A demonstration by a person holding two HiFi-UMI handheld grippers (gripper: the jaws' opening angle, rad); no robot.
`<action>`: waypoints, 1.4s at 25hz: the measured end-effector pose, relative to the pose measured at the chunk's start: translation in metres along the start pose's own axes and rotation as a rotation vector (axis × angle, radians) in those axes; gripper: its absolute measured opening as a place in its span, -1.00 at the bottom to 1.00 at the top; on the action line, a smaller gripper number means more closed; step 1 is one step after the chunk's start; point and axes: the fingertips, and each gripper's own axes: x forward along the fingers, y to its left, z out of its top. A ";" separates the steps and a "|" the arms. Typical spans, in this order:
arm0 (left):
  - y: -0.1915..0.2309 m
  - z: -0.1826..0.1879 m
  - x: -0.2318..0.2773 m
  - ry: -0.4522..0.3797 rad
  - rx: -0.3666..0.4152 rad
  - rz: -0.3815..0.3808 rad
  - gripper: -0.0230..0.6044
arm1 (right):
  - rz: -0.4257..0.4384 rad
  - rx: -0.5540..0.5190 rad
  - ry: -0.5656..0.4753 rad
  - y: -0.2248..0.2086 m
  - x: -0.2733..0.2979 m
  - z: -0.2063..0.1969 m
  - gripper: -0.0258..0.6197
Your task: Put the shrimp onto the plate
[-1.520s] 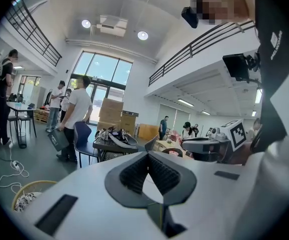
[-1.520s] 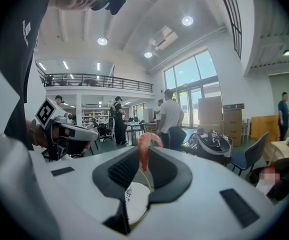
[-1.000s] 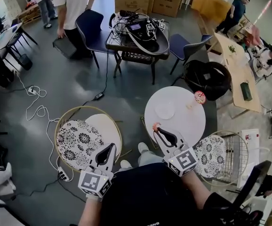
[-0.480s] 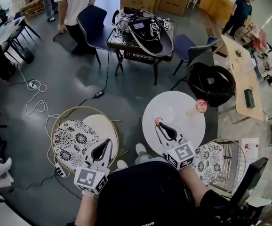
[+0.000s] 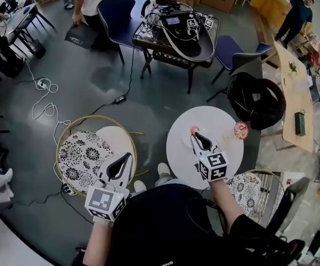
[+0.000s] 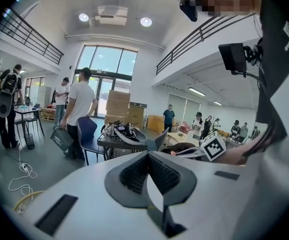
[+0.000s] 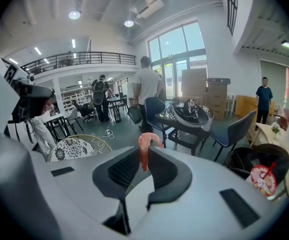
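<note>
L gripper (image 5: pixel 129 156): jaws pressed together, nothing btwn them; its own view shows the ribbed pads meeting. It's held low at the person's left, tips over the near-right part of a round gold-rimmed seat (image 5: pixel 93 118). The seat's floral cushion (image 5: pixel 80 158) lies just left of the tips. Vs 1 s ago: barely changed, same closed pose over the same seat.

R gripper (image 5: pixel 194 135): clamped on the shrimp (image 7: pixel 144 145). The pink curl is pinched btwn the pads, its upper end arching past the tips. Vs 1 s ago: tips were at the near-left rim of the round white table (image 5: pixel 182 159). Half a sec ago they were a bit further in. Now they are fwd again, well inside the tabletop, shrimp carried along in the same pinch. Shrimp is in the grip, not set down. The plate is too faint in head view to place exactly.

Beyond & right of the R tips, a red patterned round item (image 5: pixel 241 129) sits at the table's far-right edge, well apart from the shrimp. A black round bag (image 5: pixel 257 98) lies on the floor past that edge.
</note>
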 end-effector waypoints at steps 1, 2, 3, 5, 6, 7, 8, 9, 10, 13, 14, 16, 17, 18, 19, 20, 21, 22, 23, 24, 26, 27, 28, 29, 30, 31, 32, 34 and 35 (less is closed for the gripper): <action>0.000 0.000 0.003 0.008 0.001 0.004 -0.91 | -0.002 0.004 0.021 -0.006 0.006 -0.006 -0.73; 0.000 0.000 0.007 0.017 0.000 0.009 -0.91 | -0.003 0.008 0.043 -0.013 0.013 -0.011 -0.73; 0.000 0.000 0.010 0.026 -0.003 0.014 -0.91 | -0.004 0.009 0.066 -0.019 0.019 -0.018 -0.73; 0.000 -0.003 0.017 0.043 -0.009 0.023 -0.91 | -0.004 0.007 0.113 -0.031 0.031 -0.032 -0.73; -0.001 -0.004 0.020 0.051 -0.011 0.027 -0.91 | -0.001 0.004 0.134 -0.036 0.038 -0.039 -0.73; -0.002 -0.006 0.023 0.059 -0.012 0.032 -0.91 | 0.004 0.001 0.155 -0.041 0.044 -0.047 -0.73; -0.003 -0.008 0.026 0.069 -0.009 0.036 -0.91 | 0.010 -0.001 0.175 -0.046 0.050 -0.055 -0.73; -0.004 -0.010 0.028 0.080 -0.006 0.040 -0.91 | 0.015 -0.003 0.196 -0.051 0.056 -0.063 -0.73; -0.005 -0.013 0.030 0.091 -0.004 0.045 -0.91 | 0.020 -0.006 0.217 -0.055 0.061 -0.071 -0.73; -0.007 -0.020 0.035 0.115 -0.010 0.061 -0.91 | 0.032 -0.020 0.281 -0.065 0.077 -0.095 -0.73; -0.007 -0.022 0.037 0.121 -0.014 0.066 -0.91 | 0.035 -0.022 0.299 -0.069 0.082 -0.102 -0.73; -0.007 -0.026 0.040 0.131 -0.027 0.082 -0.91 | 0.039 -0.016 0.335 -0.077 0.092 -0.116 -0.73; -0.006 -0.027 0.040 0.136 -0.034 0.093 -0.91 | 0.041 -0.015 0.352 -0.080 0.096 -0.122 -0.73; -0.005 -0.028 0.041 0.140 -0.040 0.104 -0.91 | 0.044 -0.019 0.370 -0.083 0.101 -0.128 -0.73; -0.003 -0.029 0.041 0.144 -0.044 0.114 -0.91 | 0.047 -0.026 0.389 -0.086 0.106 -0.134 -0.73; -0.002 -0.030 0.042 0.149 -0.048 0.124 -0.91 | 0.050 -0.033 0.409 -0.088 0.111 -0.140 -0.73; -0.002 -0.031 0.042 0.154 -0.052 0.133 -0.91 | 0.052 -0.039 0.430 -0.090 0.115 -0.147 -0.73; -0.001 -0.032 0.043 0.157 -0.057 0.141 -0.91 | 0.052 -0.044 0.449 -0.093 0.119 -0.154 -0.73; 0.000 -0.033 0.043 0.160 -0.062 0.148 -0.91 | 0.051 -0.045 0.465 -0.095 0.122 -0.160 -0.73; 0.000 -0.034 0.043 0.162 -0.068 0.154 -0.91 | 0.050 -0.046 0.478 -0.098 0.125 -0.165 -0.73; 0.001 -0.037 0.042 0.167 -0.077 0.165 -0.91 | 0.049 -0.044 0.494 -0.101 0.130 -0.173 -0.73; 0.001 -0.039 0.041 0.171 -0.080 0.170 -0.91 | 0.050 -0.044 0.499 -0.102 0.132 -0.175 -0.73; 0.001 -0.041 0.040 0.175 -0.083 0.174 -0.91 | 0.052 -0.045 0.504 -0.102 0.133 -0.178 -0.73; 0.001 -0.042 0.039 0.178 -0.086 0.179 -0.91 | 0.055 -0.048 0.510 -0.102 0.135 -0.180 -0.73; 0.001 -0.044 0.039 0.181 -0.089 0.183 -0.91 | 0.058 -0.052 0.517 -0.102 0.137 -0.182 -0.73; 0.001 -0.045 0.039 0.183 -0.093 0.187 -0.91 | 0.060 -0.057 0.524 -0.102 0.138 -0.184 -0.73; 0.001 -0.046 0.039 0.185 -0.096 0.190 -0.91 | 0.061 -0.059 0.531 -0.102 0.139 -0.186 -0.73; 0.000 -0.048 0.038 0.190 -0.098 0.194 -0.91 | 0.060 -0.054 0.544 -0.103 0.141 -0.191 -0.73; -0.001 -0.048 0.038 0.193 -0.097 0.195 -0.91 | 0.058 -0.049 0.548 -0.104 0.141 -0.193 -0.73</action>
